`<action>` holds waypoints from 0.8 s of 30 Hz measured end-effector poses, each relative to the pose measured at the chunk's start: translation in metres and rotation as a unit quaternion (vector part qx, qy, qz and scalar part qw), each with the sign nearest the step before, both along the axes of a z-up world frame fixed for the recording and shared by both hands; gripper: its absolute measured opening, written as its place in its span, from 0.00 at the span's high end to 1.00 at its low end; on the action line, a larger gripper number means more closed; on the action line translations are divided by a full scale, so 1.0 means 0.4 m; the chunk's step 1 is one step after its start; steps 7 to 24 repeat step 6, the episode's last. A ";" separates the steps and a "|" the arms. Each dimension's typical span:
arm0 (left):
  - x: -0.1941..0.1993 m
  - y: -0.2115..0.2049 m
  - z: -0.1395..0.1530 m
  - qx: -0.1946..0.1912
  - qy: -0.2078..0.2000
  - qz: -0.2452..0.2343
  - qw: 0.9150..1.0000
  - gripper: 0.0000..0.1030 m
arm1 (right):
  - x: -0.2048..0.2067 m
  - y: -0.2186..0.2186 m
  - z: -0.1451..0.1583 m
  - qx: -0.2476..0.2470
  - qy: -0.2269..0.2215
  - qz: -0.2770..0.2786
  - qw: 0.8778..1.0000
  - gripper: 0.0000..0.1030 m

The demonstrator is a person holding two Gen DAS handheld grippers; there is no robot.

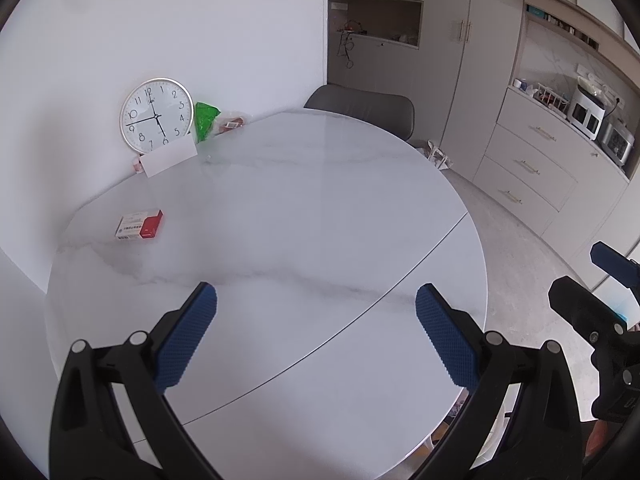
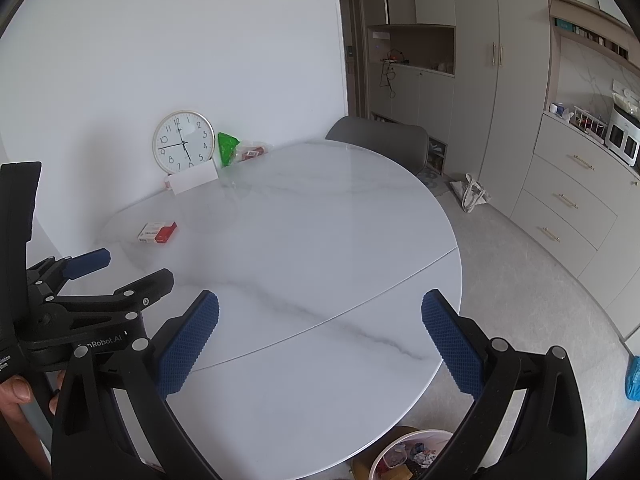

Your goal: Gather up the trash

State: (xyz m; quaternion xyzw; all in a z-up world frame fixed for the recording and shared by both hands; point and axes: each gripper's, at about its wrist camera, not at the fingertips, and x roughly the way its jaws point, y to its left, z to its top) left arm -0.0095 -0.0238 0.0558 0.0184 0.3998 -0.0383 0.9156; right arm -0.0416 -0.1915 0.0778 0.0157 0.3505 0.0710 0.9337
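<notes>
Left of centre on the table [image 1: 320, 200] lies a red-and-white box [image 1: 139, 225]; left gripper [image 1: 316, 304] and right gripper [image 2: 320, 308] hover, jaws apart, likely readying a grab.

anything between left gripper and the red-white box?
Nothing: bare marble table between the open left gripper and the box. Clearest in the left wrist view.
</notes>
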 end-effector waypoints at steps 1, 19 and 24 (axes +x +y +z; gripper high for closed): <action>-0.001 0.000 0.000 -0.001 0.001 0.000 1.000 0.07 | 0.000 0.000 0.000 0.000 0.000 0.000 1.000 0.02; -0.001 -0.002 -0.001 0.000 0.001 -0.002 1.000 0.07 | 0.000 0.001 -0.001 -0.001 0.000 0.000 1.000 0.02; -0.001 -0.002 -0.001 0.000 0.001 -0.002 1.000 0.07 | 0.000 0.001 -0.001 -0.001 0.000 0.000 1.000 0.02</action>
